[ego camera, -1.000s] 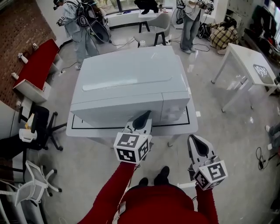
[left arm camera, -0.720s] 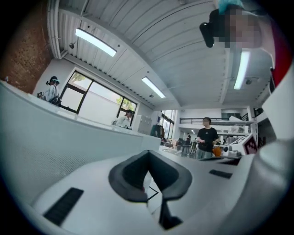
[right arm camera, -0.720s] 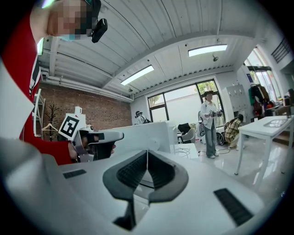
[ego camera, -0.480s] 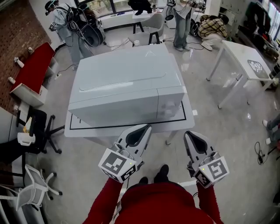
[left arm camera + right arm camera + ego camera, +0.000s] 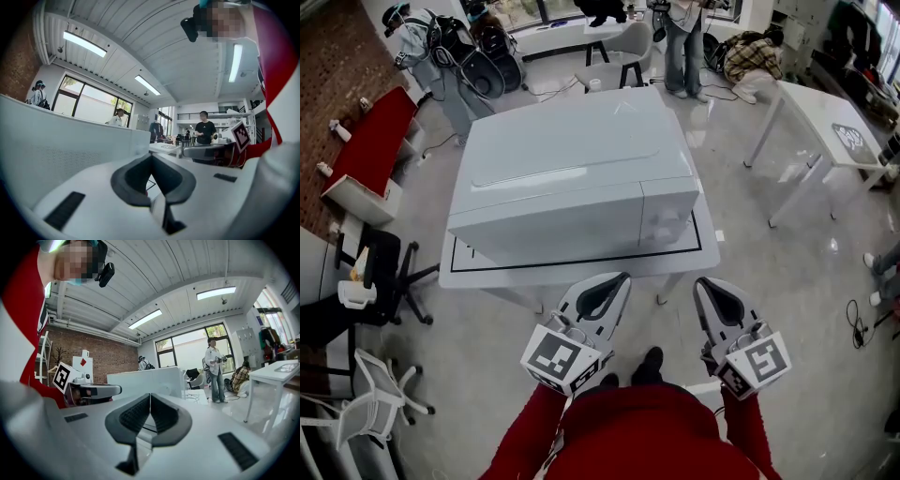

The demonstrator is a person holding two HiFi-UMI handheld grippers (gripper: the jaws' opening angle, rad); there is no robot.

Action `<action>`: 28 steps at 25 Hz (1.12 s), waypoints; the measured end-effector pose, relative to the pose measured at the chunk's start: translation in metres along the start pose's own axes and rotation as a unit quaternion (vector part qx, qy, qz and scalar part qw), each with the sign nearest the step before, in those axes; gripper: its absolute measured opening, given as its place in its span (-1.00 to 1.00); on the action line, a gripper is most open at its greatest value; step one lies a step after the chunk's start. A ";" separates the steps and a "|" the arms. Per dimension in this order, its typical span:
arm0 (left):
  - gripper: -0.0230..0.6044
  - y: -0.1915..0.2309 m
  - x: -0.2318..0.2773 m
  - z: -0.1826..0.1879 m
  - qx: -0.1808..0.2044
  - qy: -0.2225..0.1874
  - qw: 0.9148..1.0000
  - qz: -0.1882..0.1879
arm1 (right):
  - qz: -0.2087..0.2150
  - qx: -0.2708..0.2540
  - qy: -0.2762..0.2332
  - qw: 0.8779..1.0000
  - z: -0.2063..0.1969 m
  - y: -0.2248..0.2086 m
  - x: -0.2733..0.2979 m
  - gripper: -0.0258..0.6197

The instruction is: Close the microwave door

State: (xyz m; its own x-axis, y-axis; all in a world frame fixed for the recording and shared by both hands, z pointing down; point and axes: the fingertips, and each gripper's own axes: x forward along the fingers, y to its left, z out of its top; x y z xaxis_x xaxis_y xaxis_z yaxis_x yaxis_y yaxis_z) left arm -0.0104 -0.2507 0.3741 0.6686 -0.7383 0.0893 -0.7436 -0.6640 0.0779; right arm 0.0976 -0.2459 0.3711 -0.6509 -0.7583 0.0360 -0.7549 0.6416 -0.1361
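A large white microwave [image 5: 572, 178] stands on a white table [image 5: 581, 267], its door [image 5: 548, 230] shut flush with the front. My left gripper [image 5: 622, 278] hangs in front of the table edge, clear of the door, jaws shut on nothing. My right gripper [image 5: 701, 283] is beside it to the right, also shut and empty. In the left gripper view the microwave's front [image 5: 61, 145] fills the left side and the left gripper [image 5: 151, 158] is closed. The right gripper view shows the microwave [image 5: 145, 380] ahead, beyond the closed right gripper [image 5: 150, 397].
A black office chair [image 5: 380, 272] and a white chair [image 5: 370, 389] stand at the left, with a red bench [image 5: 370, 141] beyond. A white side table [image 5: 825, 127] is at the right. Several people stand at the far side of the room.
My left gripper has drawn back from the microwave's front toward me, off the table edge. The right gripper has hardly shifted. The door stays shut.
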 end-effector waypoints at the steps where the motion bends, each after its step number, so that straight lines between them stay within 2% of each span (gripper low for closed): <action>1: -0.90 -0.001 0.000 -0.001 -0.001 0.000 1.000 0.000 | -0.002 0.002 0.007 1.000 -0.003 -0.001 -0.001 -0.88; 4: -0.90 -0.002 0.002 -0.003 -0.005 0.001 1.000 0.001 | -0.006 0.008 0.025 1.000 -0.012 -0.004 -0.004 -0.87; 13: -0.90 -0.004 0.002 -0.001 -0.008 -0.002 1.000 0.005 | 0.004 -0.007 -0.006 1.000 0.000 0.001 -0.003 -0.88; 28: -0.90 -0.007 0.005 -0.005 -0.012 0.004 1.000 0.013 | 0.002 -0.025 0.007 1.000 -0.004 -0.002 -0.004 -0.88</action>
State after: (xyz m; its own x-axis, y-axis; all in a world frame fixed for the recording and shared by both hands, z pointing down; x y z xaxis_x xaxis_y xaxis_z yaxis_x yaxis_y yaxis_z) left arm -0.0023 -0.2493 0.3794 0.6497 -0.7536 0.1001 -0.7601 -0.6422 0.0991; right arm 0.1012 -0.2436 0.3749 -0.6549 -0.7541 0.0487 -0.7549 0.6500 -0.0869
